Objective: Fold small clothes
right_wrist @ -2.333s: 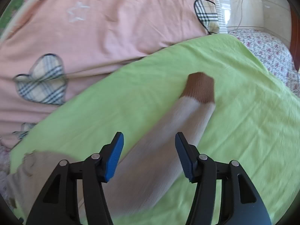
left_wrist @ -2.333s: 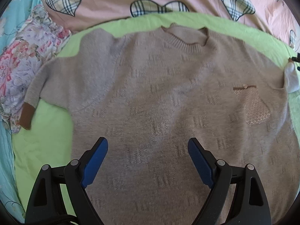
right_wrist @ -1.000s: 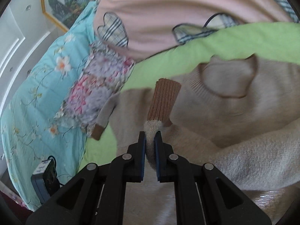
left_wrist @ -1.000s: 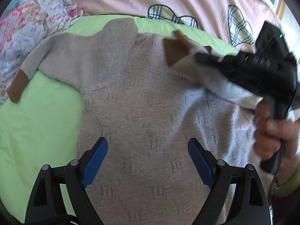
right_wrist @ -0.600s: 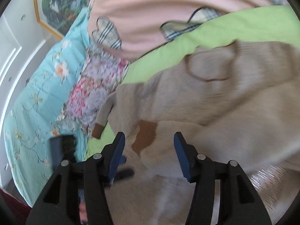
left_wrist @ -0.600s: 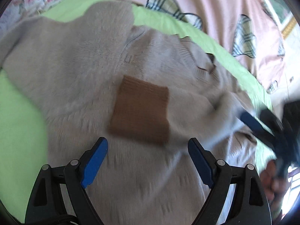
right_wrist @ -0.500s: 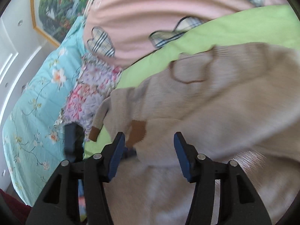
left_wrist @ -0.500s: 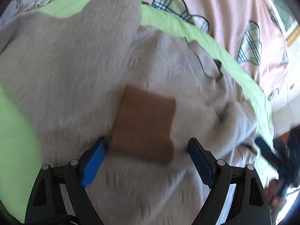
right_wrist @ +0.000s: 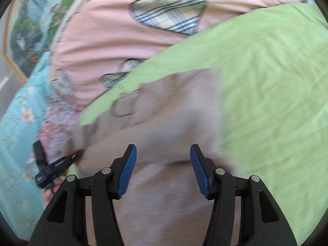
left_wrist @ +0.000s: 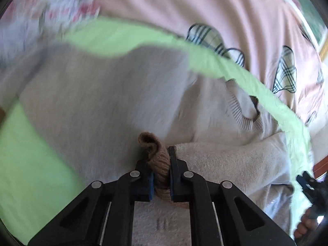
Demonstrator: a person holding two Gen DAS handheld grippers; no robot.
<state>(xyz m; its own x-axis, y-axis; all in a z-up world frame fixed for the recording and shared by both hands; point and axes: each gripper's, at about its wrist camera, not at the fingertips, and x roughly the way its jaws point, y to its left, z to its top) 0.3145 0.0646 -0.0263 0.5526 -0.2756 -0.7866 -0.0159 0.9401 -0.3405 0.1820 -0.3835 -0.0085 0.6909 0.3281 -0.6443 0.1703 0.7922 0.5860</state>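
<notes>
Green sheet point(right_wrist: 272, 86) covers the bed, pink heart-print quilt point(right_wrist: 114, 41) beyond. The beige sweater point(left_wrist: 98, 106) lies on it; my left fingers point(left_wrist: 161, 176) pinch its brown cuff point(left_wrist: 157, 153), my right fingers point(right_wrist: 163, 172) gape empty above the sweater.

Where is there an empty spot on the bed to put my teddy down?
Bare green sheet lies wide open beside the sweater on the right gripper's side. Another patch shows below the outstretched sleeve in the left view. The middle is crowded: the left gripper pinches the brown cuff there.
</notes>
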